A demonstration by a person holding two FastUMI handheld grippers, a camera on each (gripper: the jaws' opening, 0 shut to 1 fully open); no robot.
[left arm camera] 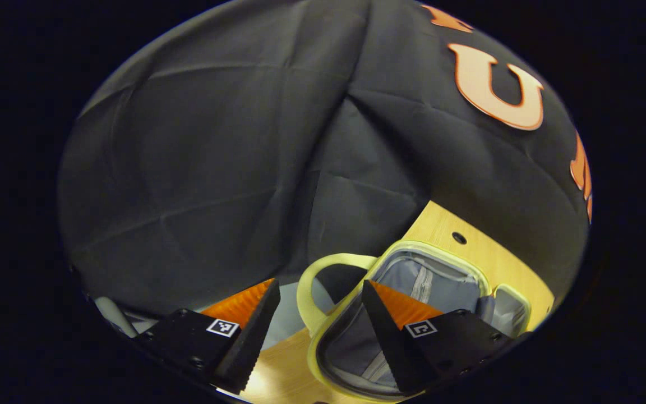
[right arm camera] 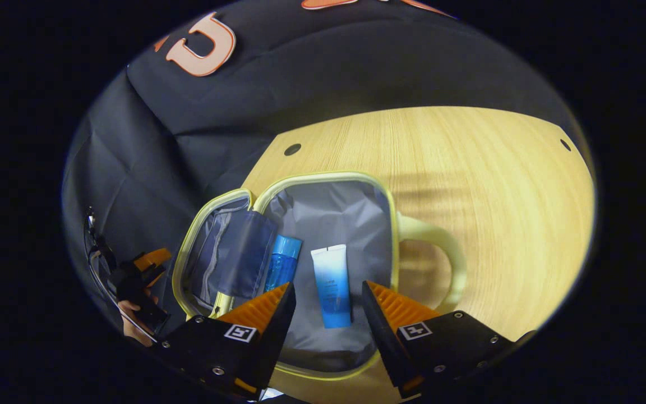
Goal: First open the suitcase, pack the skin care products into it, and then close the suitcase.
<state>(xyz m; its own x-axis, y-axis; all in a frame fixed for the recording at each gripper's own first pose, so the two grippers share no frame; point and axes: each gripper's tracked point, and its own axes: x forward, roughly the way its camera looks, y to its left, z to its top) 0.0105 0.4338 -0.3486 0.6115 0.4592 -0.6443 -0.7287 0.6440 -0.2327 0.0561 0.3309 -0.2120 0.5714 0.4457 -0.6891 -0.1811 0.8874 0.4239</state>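
Note:
The pale yellow suitcase (right arm camera: 391, 224) lies open on the wooden table (right arm camera: 497, 185), grey lining up, its lid half (right arm camera: 216, 252) folded out to the left. Inside the main half lie a blue bottle (right arm camera: 282, 264) and a white-and-blue tube (right arm camera: 331, 286), side by side. My right gripper (right arm camera: 327, 289) hovers open just above the tube, holding nothing. My left gripper (left arm camera: 320, 286) is open and empty beside the case's handle (left arm camera: 307, 292) and rim (left arm camera: 441, 247). In the right gripper view the left gripper (right arm camera: 143, 269) sits left of the lid, held by a hand (right arm camera: 132, 322).
The suitcase's looped handle (right arm camera: 441, 252) sticks out to the right over the table. Bare wood stretches right and behind the case, with small round holes (right arm camera: 292, 149) near the far edge. The black cloth wall (left arm camera: 216, 168) hangs close behind the table.

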